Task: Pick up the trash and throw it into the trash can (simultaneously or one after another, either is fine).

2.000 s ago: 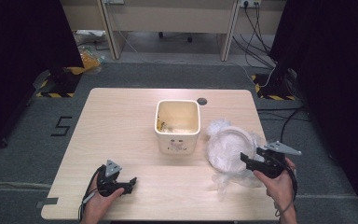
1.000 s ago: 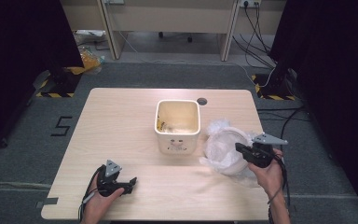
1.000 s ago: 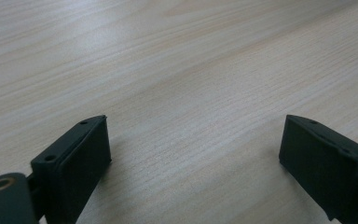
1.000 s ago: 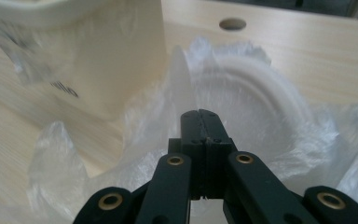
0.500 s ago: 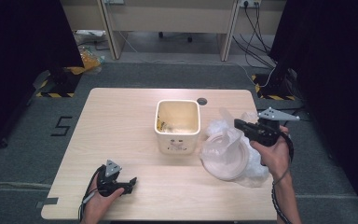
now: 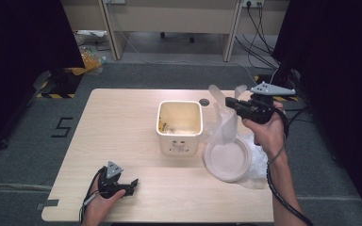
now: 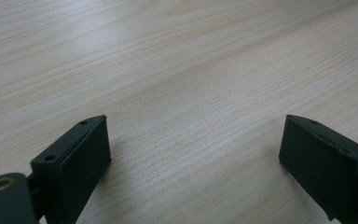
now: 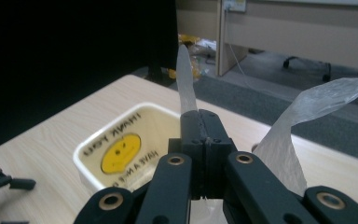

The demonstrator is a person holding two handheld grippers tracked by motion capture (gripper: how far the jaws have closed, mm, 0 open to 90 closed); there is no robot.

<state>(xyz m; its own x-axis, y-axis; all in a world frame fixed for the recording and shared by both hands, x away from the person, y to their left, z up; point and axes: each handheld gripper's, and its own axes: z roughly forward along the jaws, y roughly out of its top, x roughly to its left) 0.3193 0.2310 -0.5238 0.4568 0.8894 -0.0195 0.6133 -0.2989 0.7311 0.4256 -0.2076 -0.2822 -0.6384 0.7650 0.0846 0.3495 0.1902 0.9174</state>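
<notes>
I am pinching a handle of the clear plastic bag (image 6: 226,123) in my right tongs (image 6: 229,102), jaws pressed flat together on the thin film, and holding it up above the counter (image 6: 122,117). The bag is hanging below those tongs with its long axis running down and toward me, to where its lower part is lying on the counter. Inside it the round, shallow plate (image 6: 227,159) is sitting near the counter's right edge, pale pink and smooth. In the right gripper view one handle (image 8: 185,77) is sticking up just past the jaw tips, and the second handle (image 8: 303,121) is curling free to the side, crinkled and translucent.

The cream bin (image 6: 180,123) is standing just left of the bag, squarish, rounded at the corners, open at the top, with a yellow smiley sticker (image 8: 120,152) showing inside it in the right gripper view. So the bin is lying to the left of my right tongs and lower, and my right hand is by far the nearer one.

My left tongs (image 6: 131,185) are resting near the counter's front edge, well apart from the bag, jaws spread wide over bare light wood grain with nothing between them.
</notes>
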